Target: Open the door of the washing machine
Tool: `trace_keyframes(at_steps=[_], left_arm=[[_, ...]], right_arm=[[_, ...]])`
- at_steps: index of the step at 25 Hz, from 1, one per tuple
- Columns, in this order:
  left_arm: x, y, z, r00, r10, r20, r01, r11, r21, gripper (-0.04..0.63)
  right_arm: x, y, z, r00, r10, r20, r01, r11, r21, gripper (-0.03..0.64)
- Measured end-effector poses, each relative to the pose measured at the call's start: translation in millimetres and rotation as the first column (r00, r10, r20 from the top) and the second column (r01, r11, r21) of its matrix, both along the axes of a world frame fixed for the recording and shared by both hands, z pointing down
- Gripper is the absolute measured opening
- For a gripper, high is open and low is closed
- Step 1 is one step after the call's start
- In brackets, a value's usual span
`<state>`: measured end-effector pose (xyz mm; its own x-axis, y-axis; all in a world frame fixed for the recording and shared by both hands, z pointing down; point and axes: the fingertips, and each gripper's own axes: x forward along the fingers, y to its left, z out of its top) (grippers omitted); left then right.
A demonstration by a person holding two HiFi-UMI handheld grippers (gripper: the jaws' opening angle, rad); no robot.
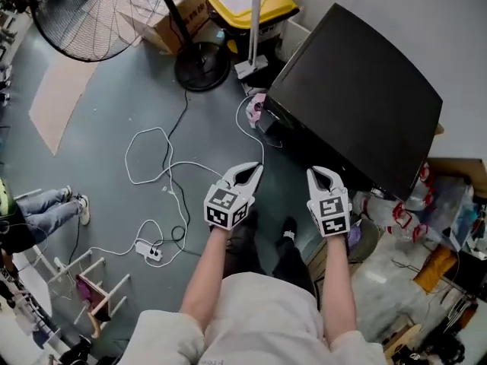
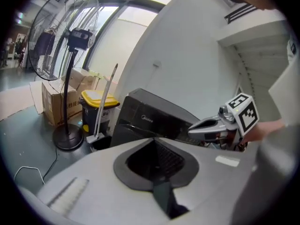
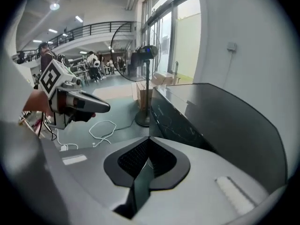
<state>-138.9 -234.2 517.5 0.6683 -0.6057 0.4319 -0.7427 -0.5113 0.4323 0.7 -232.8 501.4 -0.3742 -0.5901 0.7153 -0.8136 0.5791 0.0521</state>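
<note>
Facing washing machine [image 1: 358, 90] (shut), yellow-lidded bin [image 1: 278, 2] beyond

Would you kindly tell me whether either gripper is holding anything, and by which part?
Nothing is held: the left gripper and the right gripper are both shut and empty.

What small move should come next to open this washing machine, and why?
Probably bring the right gripper forward to the front edge of the washing machine lid, opening its jaws on the way: the lid lies closed, and this gripper and the left gripper are shut, empty and short of it.
</note>
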Motion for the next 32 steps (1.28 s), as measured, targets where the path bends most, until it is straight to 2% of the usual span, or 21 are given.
trace_keyframes(at_steps=[2, 5, 8, 11, 14, 17, 20, 23, 27, 32], left_arm=[[-5.6, -14.4, 23.9, 1.0, 0.021, -0.007, -0.021, 1.0, -0.015, 0.057], [-16.3, -29.8, 51.9, 0.999, 0.039, -0.013, -0.04, 0.998, -0.038, 0.057], [-24.7, -43.9, 77.0, 0.998, 0.066, 0.003, -0.066, 0.997, -0.04, 0.055], [-25.6, -51.5, 110.9, 0.993, 0.114, 0.032, -0.113, 0.993, -0.043, 0.057], [-20.2, -54.9, 140.9, 0.988, 0.153, 0.017, -0.152, 0.987, -0.049, 0.057], [-20.2, -64.6, 162.4, 0.985, 0.173, -0.009, -0.173, 0.984, -0.032, 0.057], [-5.6, -73.1, 180.4, 0.976, 0.217, 0.002, -0.217, 0.976, -0.002, 0.057], [12.9, -77.4, 198.1, 0.951, 0.306, 0.036, -0.307, 0.952, 0.023, 0.057], [27.0, -84.5, 216.5, 0.901, 0.426, 0.079, -0.431, 0.901, 0.055, 0.058], [38.8, -93.8, 233.0, 0.837, 0.527, 0.148, -0.54, 0.839, 0.063, 0.116]], right_arm=[[-8.9, -10.9, 22.8, 0.999, 0.027, -0.046, -0.027, 1.0, -0.008, 0.002], [-21.5, -26.2, 51.2, 0.994, 0.085, -0.068, -0.085, 0.996, -0.002, 0.003], [-31.2, -40.9, 85.2, 0.991, 0.085, -0.105, -0.086, 0.996, -0.005, 0.005], [-39.2, -54.0, 115.1, 0.986, 0.06, -0.157, -0.062, 0.998, -0.009, 0.006], [-43.6, -57.2, 143.0, 0.972, 0.02, -0.233, -0.024, 1.0, -0.013, 0.006], [-60.7, -69.4, 159.1, 0.954, -0.038, -0.297, 0.047, 0.999, 0.022, 0.041], [-66.8, -77.4, 175.1, 0.92, -0.12, -0.374, 0.136, 0.991, 0.017, 0.068], [-72.7, -82.0, 188.8, 0.86, -0.217, -0.462, 0.237, 0.971, -0.015, 0.097], [-79.8, -77.2, 200.8, 0.773, -0.33, -0.542, 0.337, 0.937, -0.09, 0.11], [-78.8, -81.9, 202.8, 0.69, -0.372, -0.621, 0.348, 0.923, -0.166, 0.123]])
